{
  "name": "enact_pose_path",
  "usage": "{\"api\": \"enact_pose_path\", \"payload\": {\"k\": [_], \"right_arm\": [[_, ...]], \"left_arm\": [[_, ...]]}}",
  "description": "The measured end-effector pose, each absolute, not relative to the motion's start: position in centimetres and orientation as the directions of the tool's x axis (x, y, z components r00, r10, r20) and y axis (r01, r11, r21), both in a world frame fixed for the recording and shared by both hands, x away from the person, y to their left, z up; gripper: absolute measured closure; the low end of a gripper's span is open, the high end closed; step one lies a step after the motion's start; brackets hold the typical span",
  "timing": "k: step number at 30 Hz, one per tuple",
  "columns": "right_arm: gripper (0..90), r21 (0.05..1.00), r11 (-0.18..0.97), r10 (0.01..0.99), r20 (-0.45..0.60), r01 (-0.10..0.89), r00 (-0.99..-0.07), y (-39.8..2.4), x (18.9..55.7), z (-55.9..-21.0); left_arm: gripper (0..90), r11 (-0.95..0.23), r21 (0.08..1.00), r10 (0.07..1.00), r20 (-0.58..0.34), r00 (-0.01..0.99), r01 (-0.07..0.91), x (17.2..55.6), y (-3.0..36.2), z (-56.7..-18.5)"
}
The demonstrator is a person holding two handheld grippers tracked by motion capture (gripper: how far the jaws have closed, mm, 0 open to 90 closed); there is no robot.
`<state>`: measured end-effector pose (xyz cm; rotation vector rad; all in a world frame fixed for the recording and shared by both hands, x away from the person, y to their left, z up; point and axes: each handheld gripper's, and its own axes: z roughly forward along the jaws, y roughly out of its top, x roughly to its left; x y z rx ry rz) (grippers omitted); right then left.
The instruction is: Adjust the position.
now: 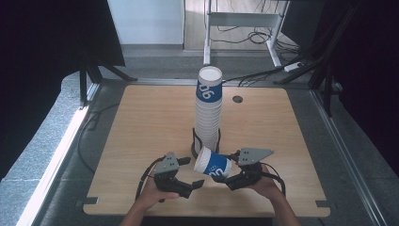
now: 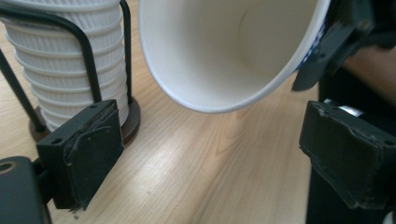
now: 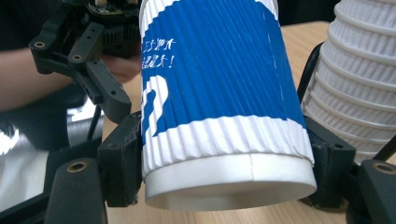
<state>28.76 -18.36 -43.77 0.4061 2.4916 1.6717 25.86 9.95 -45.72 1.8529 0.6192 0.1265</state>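
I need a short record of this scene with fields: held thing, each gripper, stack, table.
held thing: blue and white cup, lying on its side above the table, mouth toward the left gripper
right gripper: shut on cup near its base
left gripper: open, nothing between its jaws, beside the cup's mouth
stack: tall, white ribbed cups in a black wire holder, blue cup on top
table: light wood

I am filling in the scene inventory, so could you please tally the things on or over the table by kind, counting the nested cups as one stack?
Stack of nested paper cups: 1
Single blue and white cup, held on its side: 1
Black wire cup holder: 1
Hand-held grippers: 2, left gripper and right gripper
Total: 5
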Motion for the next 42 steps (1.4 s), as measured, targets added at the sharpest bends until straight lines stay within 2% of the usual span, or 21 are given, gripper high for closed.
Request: {"api": "enact_pose_path", "payload": {"k": [10,16,29,42], "right_arm": [[27.3,0.958,0.225,0.315,0.103,0.18,-0.944,-18.7,28.5,-46.2],[27.4,0.963,0.199,0.315,0.113,0.182,-0.942,-18.3,28.3,-46.6],[27.4,0.969,0.165,0.303,0.127,0.183,-0.944,-17.9,28.2,-47.4],[27.5,0.972,0.153,0.239,0.139,0.179,-0.961,-16.9,28.0,-48.0]], "left_arm": [[6.3,-0.146,0.904,0.445,-0.303,0.843,0.402,26.2,10.5,-45.5],[6.3,-0.077,0.891,0.414,-0.379,0.828,0.447,26.6,10.7,-45.7],[6.2,-0.057,0.884,0.38,-0.41,0.829,0.463,26.7,10.5,-45.7],[7.7,-0.021,0.872,0.35,-0.451,0.821,0.489,27.1,9.7,-45.8]]}}
